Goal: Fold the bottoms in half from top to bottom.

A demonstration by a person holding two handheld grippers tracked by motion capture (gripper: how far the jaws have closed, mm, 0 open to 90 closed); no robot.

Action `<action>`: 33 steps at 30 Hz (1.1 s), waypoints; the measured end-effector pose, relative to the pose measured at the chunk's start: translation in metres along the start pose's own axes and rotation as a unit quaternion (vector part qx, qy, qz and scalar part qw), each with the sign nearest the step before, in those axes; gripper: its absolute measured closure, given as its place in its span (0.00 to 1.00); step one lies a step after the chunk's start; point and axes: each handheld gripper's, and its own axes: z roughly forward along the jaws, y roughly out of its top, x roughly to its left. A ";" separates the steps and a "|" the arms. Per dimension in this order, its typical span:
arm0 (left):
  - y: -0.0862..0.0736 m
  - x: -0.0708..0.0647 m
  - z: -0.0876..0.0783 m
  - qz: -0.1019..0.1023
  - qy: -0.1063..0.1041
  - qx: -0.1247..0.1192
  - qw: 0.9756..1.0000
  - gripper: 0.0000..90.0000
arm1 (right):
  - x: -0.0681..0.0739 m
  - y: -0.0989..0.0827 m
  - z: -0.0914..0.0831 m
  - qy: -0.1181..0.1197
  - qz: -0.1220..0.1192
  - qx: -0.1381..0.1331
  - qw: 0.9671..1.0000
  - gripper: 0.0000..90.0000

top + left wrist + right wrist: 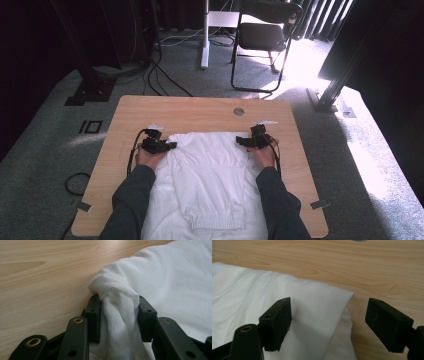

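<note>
The left tool (119, 315) is clamped on a bunched corner of the white garment (175, 282). The right tool (328, 322) stands wide open over the garment's other far corner, one jaw above cloth, one above bare wood. The garment lies flat on the surface (200, 107), between the person's forearms.

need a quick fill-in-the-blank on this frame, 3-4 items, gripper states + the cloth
1. The left gripper is shut on a bunched fold of the ____ garment.
2. The right gripper has its jaws ____, astride the garment's corner.
3. The garment lies on a ____ table.
4. Beyond the table's far edge stands a black folding ____.

Missing words: white; open; wooden; chair
</note>
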 end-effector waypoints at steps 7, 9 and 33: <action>0.000 0.000 0.001 0.002 0.003 -0.004 1.000 0.65 | 0.003 -0.001 0.019 -0.009 -0.004 0.025 1.000 0.25; 0.000 0.000 0.001 0.004 0.003 -0.003 1.000 0.65 | 0.009 -0.003 0.021 -0.023 -0.020 0.024 0.999 0.26; 0.047 -0.015 -0.041 0.024 -0.015 -0.055 0.998 0.86 | 0.018 0.030 -0.029 0.006 -0.058 -0.034 0.998 0.94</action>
